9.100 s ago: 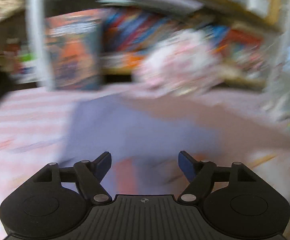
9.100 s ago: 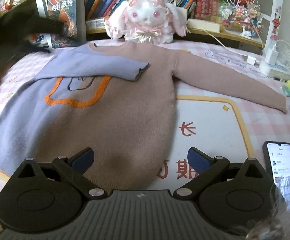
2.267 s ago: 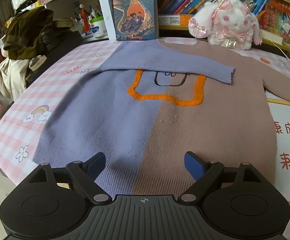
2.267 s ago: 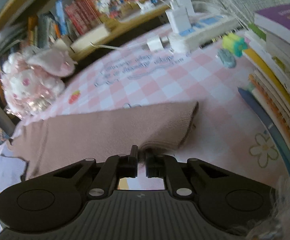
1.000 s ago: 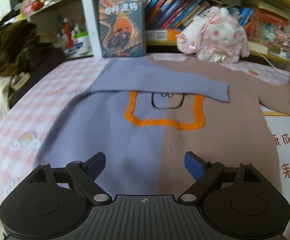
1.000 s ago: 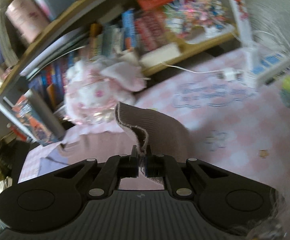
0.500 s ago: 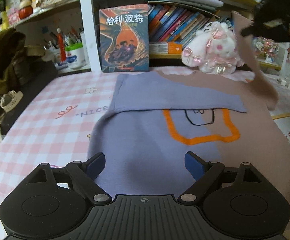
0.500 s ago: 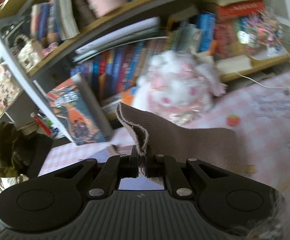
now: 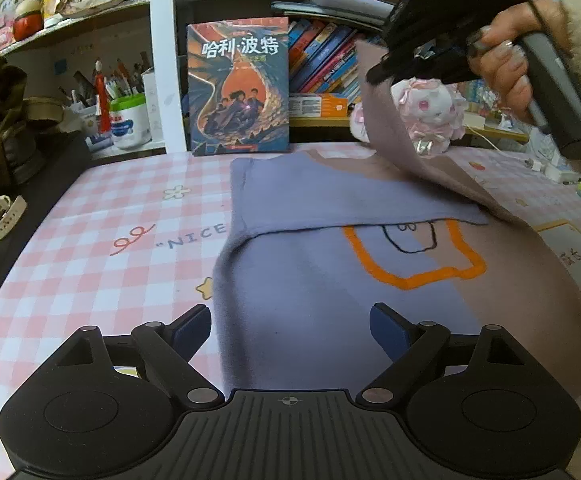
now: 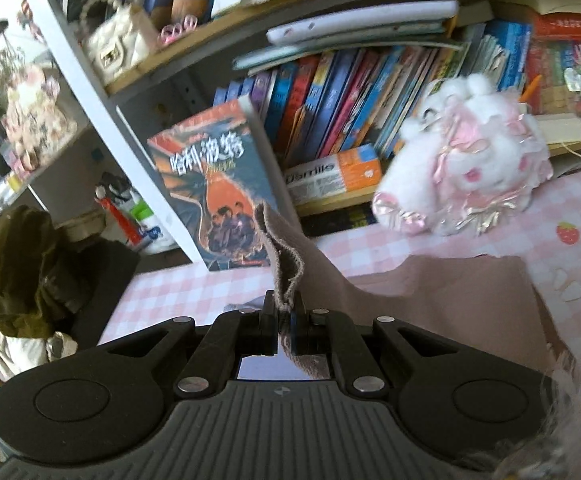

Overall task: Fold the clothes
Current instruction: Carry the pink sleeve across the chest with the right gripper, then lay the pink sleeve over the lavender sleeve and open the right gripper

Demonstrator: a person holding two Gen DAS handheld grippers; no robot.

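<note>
The sweater, half lilac and half dusty brown with an orange outline on the chest, lies flat on the pink checked desk. Its lilac sleeve is already folded across the chest. The right tool is clamped tight on the cuff of the brown sleeve and holds it lifted above the body, near the collar.

To finish this fold well, I would carry the cuff across toward the lilac shoulder, lower it until the sleeve lies flat and parallel over the lilac one, and only then let go, so no ridge forms at the shoulder. The left tool hovers wide apart and empty over the hem, free to pin the body should it drag.

As for containers, a white tub behind the desk holds what look like pens, though they are too small to be sure. The bookshelf holds a row of books, with a plush rabbit in front.
</note>
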